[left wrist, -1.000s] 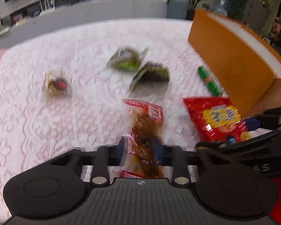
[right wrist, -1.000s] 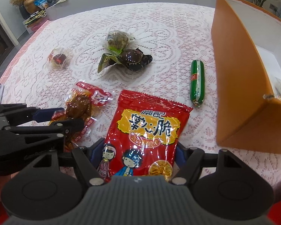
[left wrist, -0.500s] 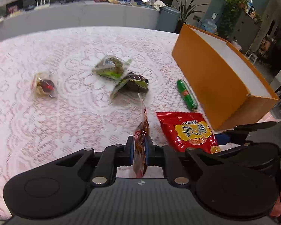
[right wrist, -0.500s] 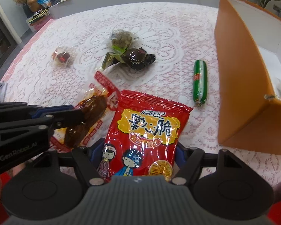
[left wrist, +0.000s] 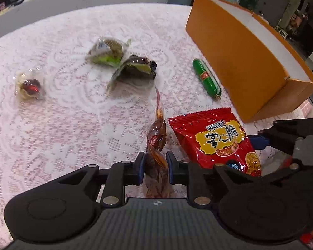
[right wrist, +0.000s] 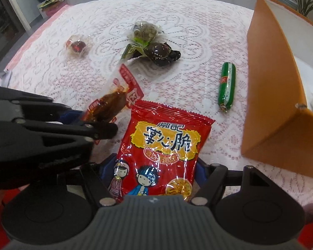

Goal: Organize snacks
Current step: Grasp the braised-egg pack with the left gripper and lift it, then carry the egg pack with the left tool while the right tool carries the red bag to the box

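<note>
My left gripper [left wrist: 155,167] is shut on a clear packet of brown meat snack [left wrist: 157,143] and holds it above the lace cloth; it also shows in the right wrist view [right wrist: 111,104]. The red noodle-snack bag [right wrist: 162,152] lies on the table between the open jaws of my right gripper [right wrist: 154,171]; it also shows in the left wrist view [left wrist: 217,139]. The orange box [left wrist: 246,62] stands open at the right [right wrist: 273,95].
On the cloth lie a green sausage [right wrist: 226,86], two dark-green wrapped snacks [right wrist: 146,32] [right wrist: 156,52] and a small clear packet with a red centre [right wrist: 77,45]. A grey counter runs behind the table.
My left gripper closed on the meat snack packet and lifted it off the cloth, turning it edge-on. The right gripper and the red bag have stayed put.
</note>
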Motion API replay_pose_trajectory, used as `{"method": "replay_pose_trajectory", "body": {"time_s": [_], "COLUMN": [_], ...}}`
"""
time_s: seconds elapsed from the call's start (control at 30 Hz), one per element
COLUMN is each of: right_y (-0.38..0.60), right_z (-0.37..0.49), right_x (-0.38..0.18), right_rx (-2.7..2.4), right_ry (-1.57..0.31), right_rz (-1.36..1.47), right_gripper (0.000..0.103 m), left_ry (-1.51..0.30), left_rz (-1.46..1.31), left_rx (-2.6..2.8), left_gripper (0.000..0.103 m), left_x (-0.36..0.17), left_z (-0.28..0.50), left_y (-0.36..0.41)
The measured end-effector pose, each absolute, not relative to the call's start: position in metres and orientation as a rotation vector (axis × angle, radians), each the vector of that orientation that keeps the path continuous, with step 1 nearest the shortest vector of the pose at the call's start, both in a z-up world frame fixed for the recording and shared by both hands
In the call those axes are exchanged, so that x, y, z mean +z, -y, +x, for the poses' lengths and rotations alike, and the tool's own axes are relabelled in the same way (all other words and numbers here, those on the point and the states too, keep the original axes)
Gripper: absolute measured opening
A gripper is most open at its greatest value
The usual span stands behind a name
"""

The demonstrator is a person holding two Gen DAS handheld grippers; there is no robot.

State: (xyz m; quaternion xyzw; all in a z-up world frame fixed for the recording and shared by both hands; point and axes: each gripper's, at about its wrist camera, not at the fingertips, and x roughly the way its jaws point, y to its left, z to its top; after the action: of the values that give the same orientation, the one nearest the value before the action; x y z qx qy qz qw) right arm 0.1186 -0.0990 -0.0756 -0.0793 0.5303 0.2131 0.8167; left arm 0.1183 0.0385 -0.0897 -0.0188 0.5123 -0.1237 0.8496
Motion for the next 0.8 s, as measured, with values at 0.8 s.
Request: {"method": "replay_pose_trajectory", "body": {"time_s": [0.8], "right_y": [0.142], "right_z": [0.098], "right_x": [-0.007], "right_rx": [0.431], "right_ry": [-0.935], "right_rz": [-0.07], "right_gripper": [0.071], "left_ry": [-0.819], "left_rz": [-0.18], "left_rx": [-0.181], "left_gripper": [0.018], "left_x": [0.006], "left_z": [0.089], "left_y": [-0.038]}}
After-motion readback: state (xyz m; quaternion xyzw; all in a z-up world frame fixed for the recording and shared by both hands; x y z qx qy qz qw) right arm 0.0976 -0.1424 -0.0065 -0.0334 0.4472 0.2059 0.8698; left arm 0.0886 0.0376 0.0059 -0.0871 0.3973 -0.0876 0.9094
